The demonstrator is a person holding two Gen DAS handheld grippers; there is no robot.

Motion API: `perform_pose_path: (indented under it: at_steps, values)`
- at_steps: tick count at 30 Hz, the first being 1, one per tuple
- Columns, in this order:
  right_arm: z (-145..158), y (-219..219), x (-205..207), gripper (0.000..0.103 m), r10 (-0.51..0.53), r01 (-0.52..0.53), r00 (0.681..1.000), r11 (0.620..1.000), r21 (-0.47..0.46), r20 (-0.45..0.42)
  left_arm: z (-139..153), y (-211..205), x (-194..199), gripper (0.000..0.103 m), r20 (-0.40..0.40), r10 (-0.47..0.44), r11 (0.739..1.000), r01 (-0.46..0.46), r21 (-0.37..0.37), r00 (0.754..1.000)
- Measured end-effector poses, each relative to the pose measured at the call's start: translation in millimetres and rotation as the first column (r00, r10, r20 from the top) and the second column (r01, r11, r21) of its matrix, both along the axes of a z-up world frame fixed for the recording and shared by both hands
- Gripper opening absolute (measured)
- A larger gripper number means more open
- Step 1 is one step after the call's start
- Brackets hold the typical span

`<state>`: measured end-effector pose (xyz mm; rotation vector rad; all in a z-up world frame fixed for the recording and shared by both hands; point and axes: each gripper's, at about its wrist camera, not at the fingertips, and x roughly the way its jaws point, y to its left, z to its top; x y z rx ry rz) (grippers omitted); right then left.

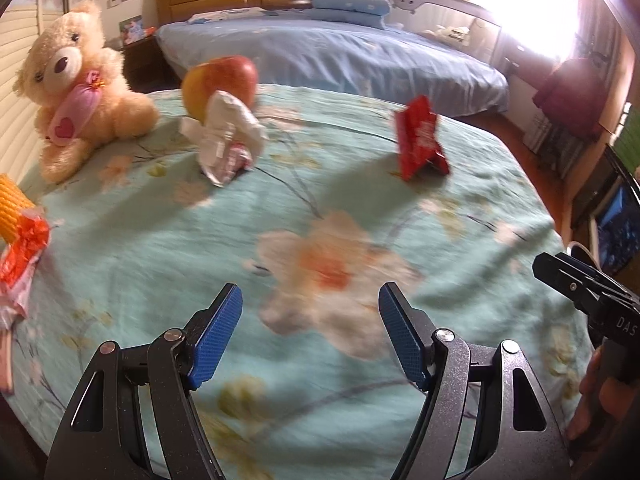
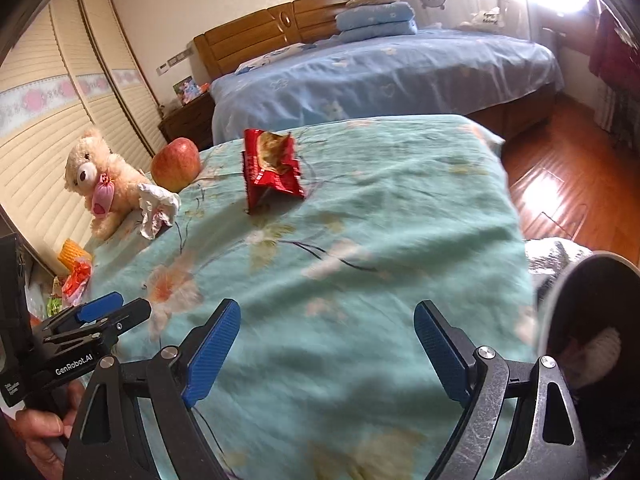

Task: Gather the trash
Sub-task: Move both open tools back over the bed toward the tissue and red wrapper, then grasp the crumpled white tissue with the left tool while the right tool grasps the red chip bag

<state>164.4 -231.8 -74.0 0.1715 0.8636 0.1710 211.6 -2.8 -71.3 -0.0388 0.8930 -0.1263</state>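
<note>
Left tool: my left tool (image 1: 310, 330) hangs over the green floral bed (image 1: 460, 208), fingers apart, nothing between them.
Right tool: my right tool (image 2: 326, 346) is beside it, spread wider, also empty.
Nearest trash, right: the red wrapper (image 2: 270, 170) lies straight ahead of my right tool, well apart from it, torn open on top.
Wrapper axis: it looks folded into a tent with its long side running across my line of reach, so I judge a grip across the ridge would fit.
Nearest trash, left: the white wad (image 1: 226, 140) lies ahead and a little left of my left tool, just in front of the apple (image 1: 222, 82), perhaps touching it.
Which hand: I judge right for the wrapper, left for the wad; each lies more squarely ahead of that tool.
More trash: an orange wrapper (image 1: 22, 248) sits far off to my left, at the bed's edge, by a yellow ribbed thing (image 1: 12, 208).
Not trash: the bear (image 1: 78, 88) sits beyond the wad, to the left.
Container: a dark bin (image 2: 592, 320) stands close on my right tool's right, off the bed's edge.
Bin contents: something pale lies inside; I cannot tell what.
</note>
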Motion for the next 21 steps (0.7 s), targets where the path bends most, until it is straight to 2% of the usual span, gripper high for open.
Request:
perform_pose_path:
  at_steps: [7, 15, 21]
  values:
    - [-5, 26, 32, 0.09, 0.044, -0.044, 0.999, 0.999, -0.005, -0.01, -1, 29, 28, 0.072, 0.002, 0.063, 0.998, -0.063, -0.002, 0.998]
    - [-12, 49, 71, 0.09, 0.083, -0.083, 0.996, 0.996, -0.014, 0.022, -9, 50, 67, 0.072, -0.01, 0.098, 0.995, -0.098, -0.008, 0.995]
    - [-14, 50, 102, 0.09, 0.06, -0.06, 0.998, 0.998, -0.003, 0.023, -16, 63, 100, 0.073, -0.026, 0.126, 0.992, -0.126, -0.016, 0.992]
